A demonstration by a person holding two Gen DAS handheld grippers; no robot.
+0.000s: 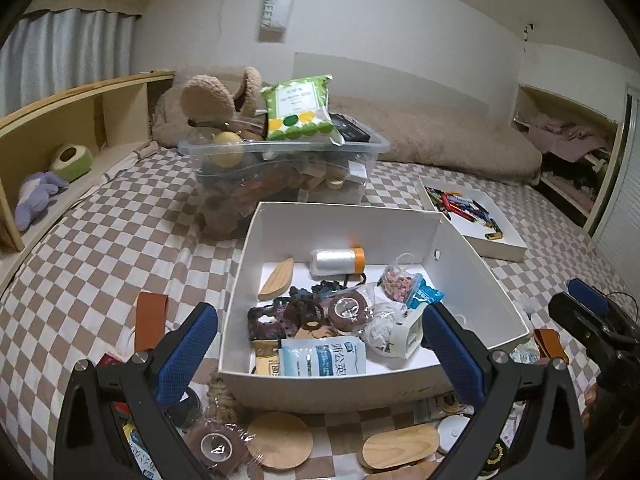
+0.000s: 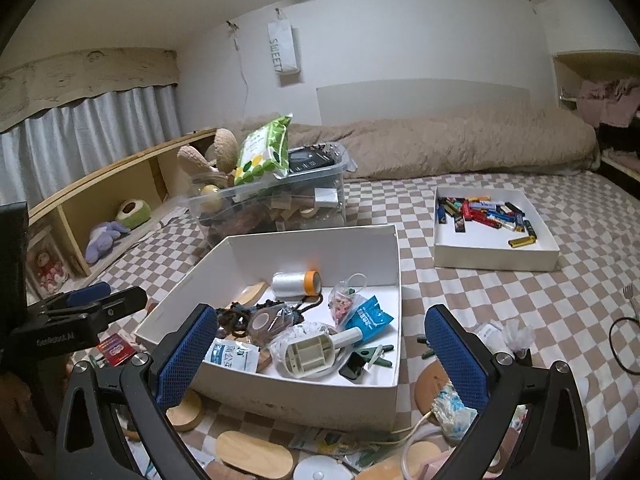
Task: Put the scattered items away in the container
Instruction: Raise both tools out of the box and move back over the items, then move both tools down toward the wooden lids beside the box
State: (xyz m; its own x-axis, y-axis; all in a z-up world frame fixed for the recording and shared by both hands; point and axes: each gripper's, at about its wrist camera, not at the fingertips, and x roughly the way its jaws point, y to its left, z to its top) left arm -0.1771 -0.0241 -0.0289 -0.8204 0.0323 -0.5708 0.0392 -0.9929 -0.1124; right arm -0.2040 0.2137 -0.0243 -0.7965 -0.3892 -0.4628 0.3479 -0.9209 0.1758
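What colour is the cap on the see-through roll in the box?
Orange. The cap on the clear plastic roll shows best in the right wrist view.

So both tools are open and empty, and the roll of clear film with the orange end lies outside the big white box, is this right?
Not quite: the roll of clear film with the orange end lies inside the big white box, near its far wall, as the right wrist view shows. The left tool and right tool are indeed open and empty.

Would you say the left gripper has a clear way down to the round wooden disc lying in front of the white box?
Probably yes. The left gripper is open and empty, and the round wooden disc lies uncovered on the checked bedcover before the white box, though a wrapped tape roll crowds its left edge.
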